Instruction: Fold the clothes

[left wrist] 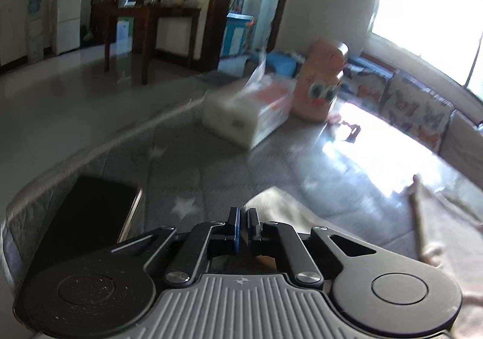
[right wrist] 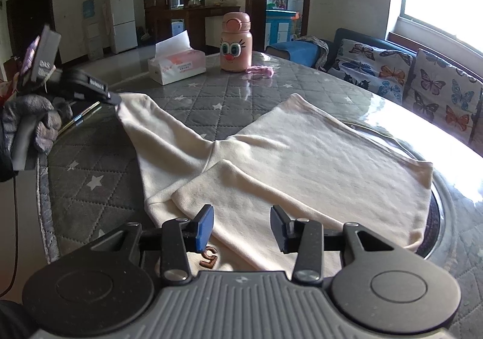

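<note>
We reckon this cream garment (right wrist: 271, 157) is about as easy as cloth gets: light, soft and floppy, a fleecy knit that should drape and sag wherever it isn't held, so a pinch at one point will only drag a peak up and leave the rest trailing. Best holds look like the hemmed ends and corners, where the doubled fabric gives the pads something to bite. It looks like a pair of pants or something similar, with two wide legs splayed in a V away from the right gripper (right wrist: 241, 228), and the waist end lying just under and in front of it. There's a small brown embroidered mark (right wrist: 209, 259) near the right gripper's left finger, and one flap is already lapped over the middle. The right gripper hangs just above the cloth with its blue pads spread wide, gripping nothing. The left gripper (right wrist: 116, 101) sits well off to the right one's left, pinched on the hem of the far left leg; in its own view the fingers (left wrist: 234, 225) are pressed nearly together with cream fabric showing just past them. It all lies on a grey quilted table cover (right wrist: 90, 188) with stars, which should slide little. A phone (left wrist: 90, 212) rests just left of the left gripper, so watch that when sweeping the leg across.
</note>
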Tool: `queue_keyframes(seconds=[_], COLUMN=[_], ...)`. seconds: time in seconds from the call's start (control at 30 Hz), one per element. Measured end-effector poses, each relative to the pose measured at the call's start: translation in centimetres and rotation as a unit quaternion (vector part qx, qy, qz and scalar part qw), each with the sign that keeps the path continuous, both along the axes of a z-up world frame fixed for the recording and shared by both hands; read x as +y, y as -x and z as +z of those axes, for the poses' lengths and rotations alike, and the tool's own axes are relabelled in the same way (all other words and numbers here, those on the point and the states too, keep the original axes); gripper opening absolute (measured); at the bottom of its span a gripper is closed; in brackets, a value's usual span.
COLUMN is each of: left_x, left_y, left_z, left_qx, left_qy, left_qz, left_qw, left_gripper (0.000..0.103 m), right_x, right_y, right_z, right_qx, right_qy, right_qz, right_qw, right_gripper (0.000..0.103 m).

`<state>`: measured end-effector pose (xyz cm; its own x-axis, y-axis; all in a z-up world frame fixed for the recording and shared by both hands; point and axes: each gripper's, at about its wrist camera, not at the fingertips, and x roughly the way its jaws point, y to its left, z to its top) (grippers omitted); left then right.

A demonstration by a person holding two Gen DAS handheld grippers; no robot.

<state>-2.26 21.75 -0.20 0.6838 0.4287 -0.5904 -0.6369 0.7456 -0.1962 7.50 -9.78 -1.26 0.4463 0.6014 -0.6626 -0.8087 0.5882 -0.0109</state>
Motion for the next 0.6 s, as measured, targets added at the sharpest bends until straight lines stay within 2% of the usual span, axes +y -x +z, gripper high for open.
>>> queue_keyframes(seconds=[0.13, 0.27, 0.4, 0.6], left_x=[-2.8, -7.2, -12.4, -19.5], left_y=[-0.7, -2.2, -3.4, -5.0], left_z=[3.7, 6.7, 8.5, 8.8], left_qx=[-0.044, -0.081, -0.103, -0.114], left_qy=[-0.014, -0.025, -0.033, -0.036], left_qz=[-0.052, -0.131, -0.221, -0.338], left_qw=[0.9976, 0.9878, 0.9693, 0.9333], left_gripper=[0.005, 0.005, 0.005, 0.005], right_x=[-1.0, -2.4, -4.3, -7.2], right_y=[-0.3, -0.7, -0.9, -1.3], right_z=[0.2, 0.5, 0.8, 0.8], right_qx=[0.005, 0.008, 0.007, 0.011], right_qy=[-0.012, -0.027, -0.039, -0.052], right_qz=[-0.014, -0.034, -0.056, -0.088], right_qw=[1.0, 0.999, 0.998, 0.995], right_gripper=[0.042, 0.042, 0.042, 0.042])
